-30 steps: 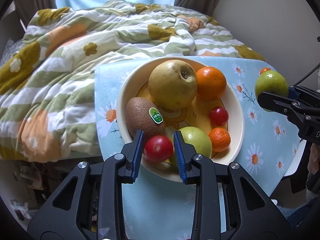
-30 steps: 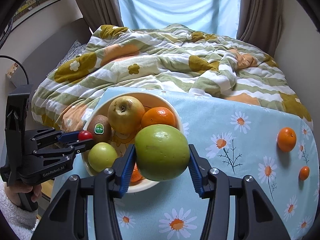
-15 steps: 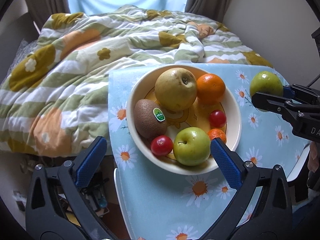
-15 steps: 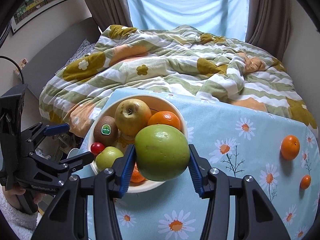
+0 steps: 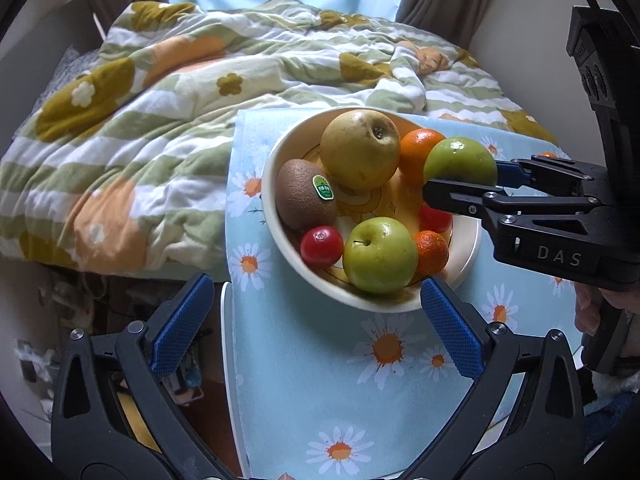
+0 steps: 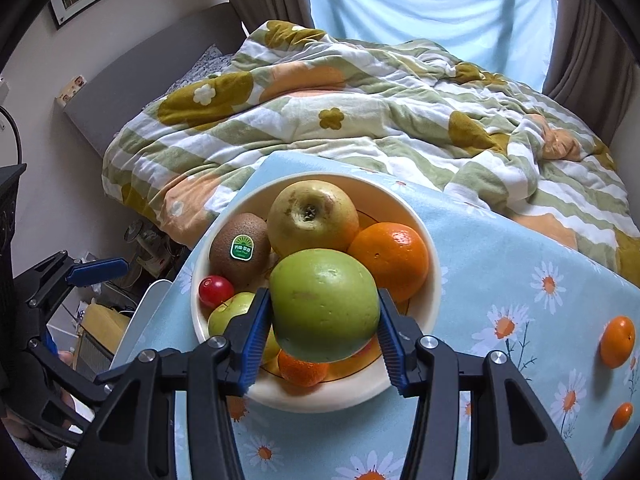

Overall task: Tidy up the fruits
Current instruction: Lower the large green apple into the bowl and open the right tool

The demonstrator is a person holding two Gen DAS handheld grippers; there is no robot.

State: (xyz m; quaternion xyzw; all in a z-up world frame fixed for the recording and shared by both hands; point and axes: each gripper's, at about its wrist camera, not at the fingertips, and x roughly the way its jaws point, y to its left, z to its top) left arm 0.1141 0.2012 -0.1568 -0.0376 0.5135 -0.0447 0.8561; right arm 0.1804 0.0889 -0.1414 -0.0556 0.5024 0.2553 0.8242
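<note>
A: How do the jaws stand?

B: The left gripper (image 5: 316, 324) is spread wide and empty, low in its frame, just short of the bowl (image 5: 280, 240). The right gripper (image 6: 322, 334) is clenched on a green apple (image 6: 325, 304), hanging over the bowl's near side.

A: Room to move?

B: The bowl sits near the tablecloth's (image 5: 320, 380) left edge, with the quilt (image 5: 160, 120) beyond. Bare cloth fills the lower frame.

A: Anything only one view shows?

B: Only the right wrist view shows two oranges (image 6: 617, 341) at the right edge, well apart from the bowl.
</note>
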